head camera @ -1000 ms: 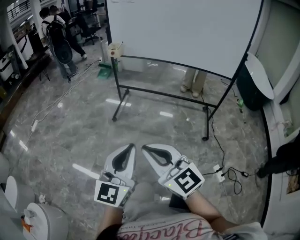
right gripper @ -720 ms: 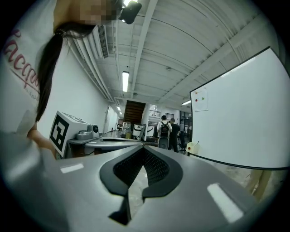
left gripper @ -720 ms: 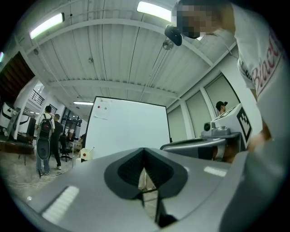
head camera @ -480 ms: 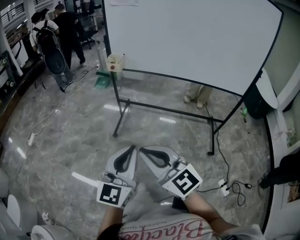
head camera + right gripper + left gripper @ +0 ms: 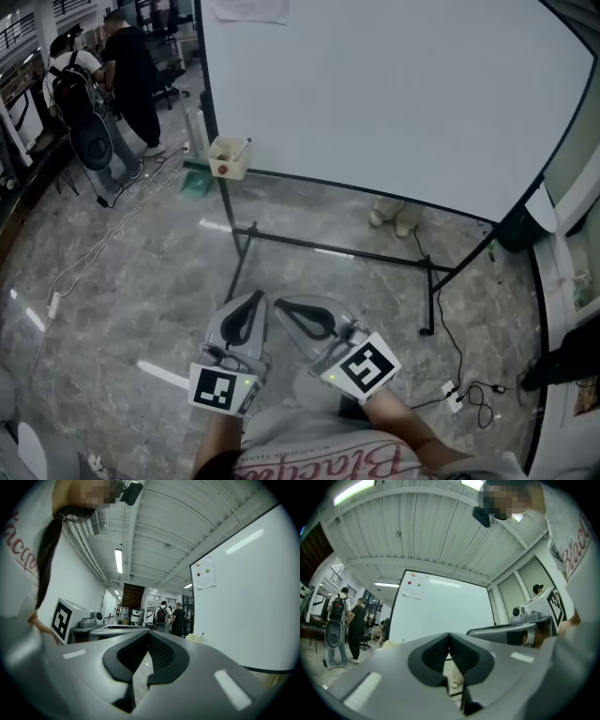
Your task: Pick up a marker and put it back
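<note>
Your left tongs and right tongs closed, empty, well short of the whiteboard.
The marker stands in a cup at the whiteboard's lower left corner. Reach in without opening them and you'll likely knock the cup or tip the marker out.

Glossy marbled stone floor, smooth white whiteboard, matt black metal frame.
</note>
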The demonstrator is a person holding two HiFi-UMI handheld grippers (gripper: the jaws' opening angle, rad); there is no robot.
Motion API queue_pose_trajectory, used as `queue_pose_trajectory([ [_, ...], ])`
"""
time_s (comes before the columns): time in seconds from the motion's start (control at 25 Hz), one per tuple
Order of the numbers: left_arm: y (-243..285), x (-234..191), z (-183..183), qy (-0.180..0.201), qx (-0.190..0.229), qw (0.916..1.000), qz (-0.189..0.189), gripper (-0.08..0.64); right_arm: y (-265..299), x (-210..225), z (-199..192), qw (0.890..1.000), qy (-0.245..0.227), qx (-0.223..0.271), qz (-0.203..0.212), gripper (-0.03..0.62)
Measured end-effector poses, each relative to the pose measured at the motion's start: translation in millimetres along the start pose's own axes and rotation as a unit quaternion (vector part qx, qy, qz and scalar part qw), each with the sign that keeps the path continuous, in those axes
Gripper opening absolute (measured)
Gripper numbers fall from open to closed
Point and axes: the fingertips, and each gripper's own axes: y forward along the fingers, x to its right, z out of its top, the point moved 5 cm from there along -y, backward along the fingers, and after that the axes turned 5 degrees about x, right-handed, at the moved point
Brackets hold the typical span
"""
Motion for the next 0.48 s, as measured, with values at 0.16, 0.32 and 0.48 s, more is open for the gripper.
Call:
queue_pose_trajectory([
  [0.16, 31, -24, -15, -0.003, -0.009, 0.9999, 0.005, -0.002, 28, 38, -9, 1.000, 0.006, -0.001, 0.000, 0.002],
  [0.32, 67, -58, -27, 0.004, -0.017, 0.9997, 0.017, -0.002, 63, 82, -17, 1.000, 0.014, -0.005, 0.001, 0.002],
  [0.48, 107, -94, -34, 0.016, -0.020, 0.9992, 0.031, -0.002, 101, 130, -25, 1.000, 0.019, 0.000, 0.007, 0.002],
])
